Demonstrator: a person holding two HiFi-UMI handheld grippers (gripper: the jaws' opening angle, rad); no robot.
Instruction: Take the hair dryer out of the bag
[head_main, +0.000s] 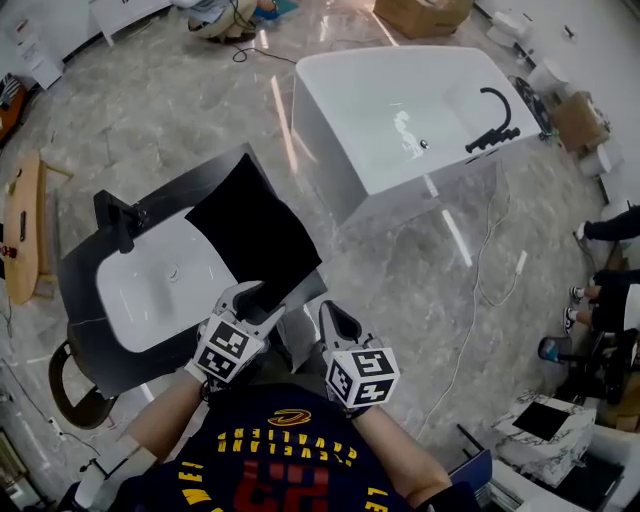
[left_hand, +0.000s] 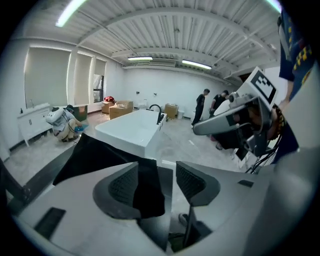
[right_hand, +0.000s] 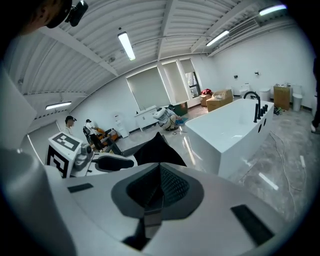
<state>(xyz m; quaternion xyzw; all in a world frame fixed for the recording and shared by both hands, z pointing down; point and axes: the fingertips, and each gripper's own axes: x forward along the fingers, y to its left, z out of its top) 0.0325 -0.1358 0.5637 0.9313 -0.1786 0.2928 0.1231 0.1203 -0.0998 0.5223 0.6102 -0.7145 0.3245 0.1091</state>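
Dark counter (head_main: 75, 265) carries the black bag (head_main: 255, 235) at its right edge, hair dryer unseen, presumably inside; my left fingers (left_hand: 122, 186) straddle its hem spread, right fingers (right_hand: 172, 186) pressed together, so a shallow pinch may slip.

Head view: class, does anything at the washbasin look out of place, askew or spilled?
Yes: the black bag lies diagonally across the counter, draped partly over the white washbasin, an odd place for a bag. Nothing looks spilled or broken.
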